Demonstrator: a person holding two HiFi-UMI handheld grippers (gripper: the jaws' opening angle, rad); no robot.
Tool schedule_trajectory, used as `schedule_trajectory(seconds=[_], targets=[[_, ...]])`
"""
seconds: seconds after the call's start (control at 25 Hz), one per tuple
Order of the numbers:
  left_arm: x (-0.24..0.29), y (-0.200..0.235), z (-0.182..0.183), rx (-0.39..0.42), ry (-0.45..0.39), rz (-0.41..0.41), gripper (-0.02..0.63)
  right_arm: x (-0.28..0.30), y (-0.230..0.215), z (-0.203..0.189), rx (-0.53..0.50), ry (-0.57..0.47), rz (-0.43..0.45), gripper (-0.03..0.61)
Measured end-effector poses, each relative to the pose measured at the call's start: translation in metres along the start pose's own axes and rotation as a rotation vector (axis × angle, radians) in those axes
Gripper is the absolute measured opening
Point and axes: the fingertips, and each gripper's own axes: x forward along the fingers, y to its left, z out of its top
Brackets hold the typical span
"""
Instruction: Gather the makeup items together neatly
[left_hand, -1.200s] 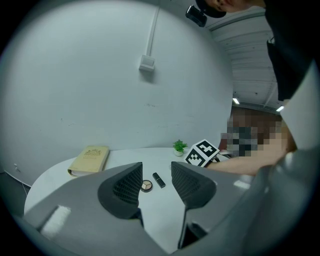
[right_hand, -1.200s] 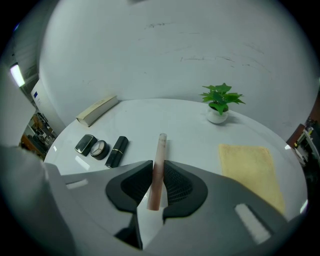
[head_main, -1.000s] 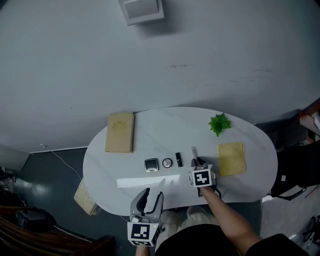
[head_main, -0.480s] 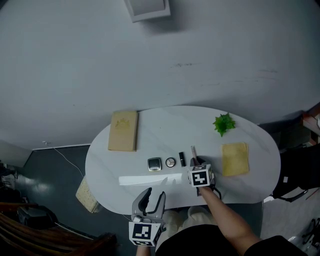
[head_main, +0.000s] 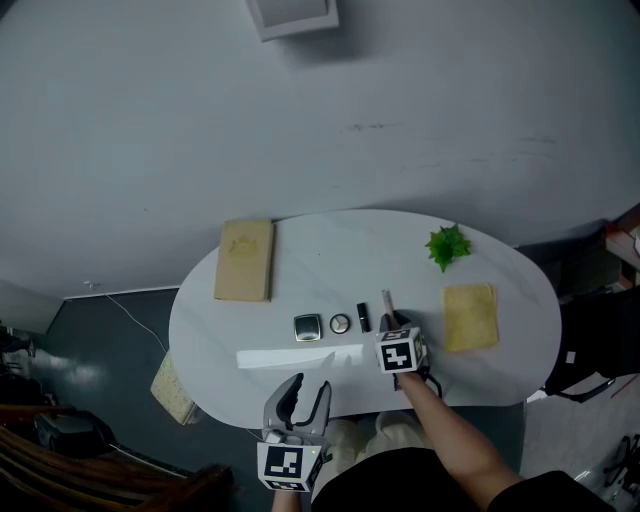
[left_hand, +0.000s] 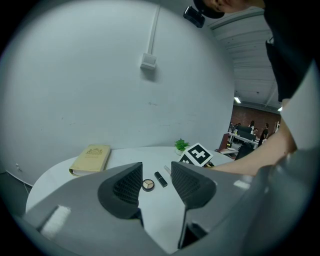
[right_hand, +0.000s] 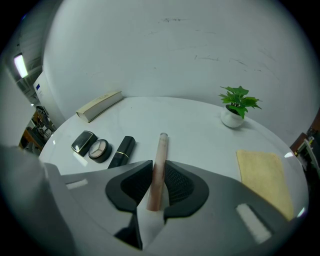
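Makeup items sit in a short row, just toward 6 o'clock from the middle of the white oval table (head_main: 330, 250). At the table's 10 o'clock a tan hardback book (head_main: 244, 261) lies flat, well apart from that row. Near 7 o'clock, at the table's near edge, the left gripper (head_main: 303, 393) hovers with its jaws apart and nothing between them. Its own view looks through the gap at two of the row's pieces farther off.

The row starts with a dark square compact with a glossy lid (head_main: 307, 327). Just beside it at its 3 o'clock is a round black compact with a pale three-part top (head_main: 340, 323). Next comes a black lipstick tube with a gold band (head_main: 363, 318), lying lengthwise toward 12 o'clock.

Just beside the lipstick lies a slim pinkish translucent tube (right_hand: 159, 165), its far end also toward 12 o'clock. The right gripper (right_hand: 156, 182) has its pads closed on the near half of this tube. Whether the tube's far end rests on the tabletop cannot be told.

A small green potted plant in a white pot (head_main: 447, 245) stands at 2 o'clock. A folded yellow cloth (head_main: 469, 316) lies flat at 4 o'clock, near the right gripper but apart from it.
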Motion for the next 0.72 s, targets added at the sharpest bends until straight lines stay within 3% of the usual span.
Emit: schedule_trajectory(seconds=[0.72], targets=[[0.0035, -0.0022, 0.001, 0.008, 0.004, -0.001, 0.176, 0.0027, -0.0008, -0.0033, -0.019, 0.015, 0.006, 0.081]])
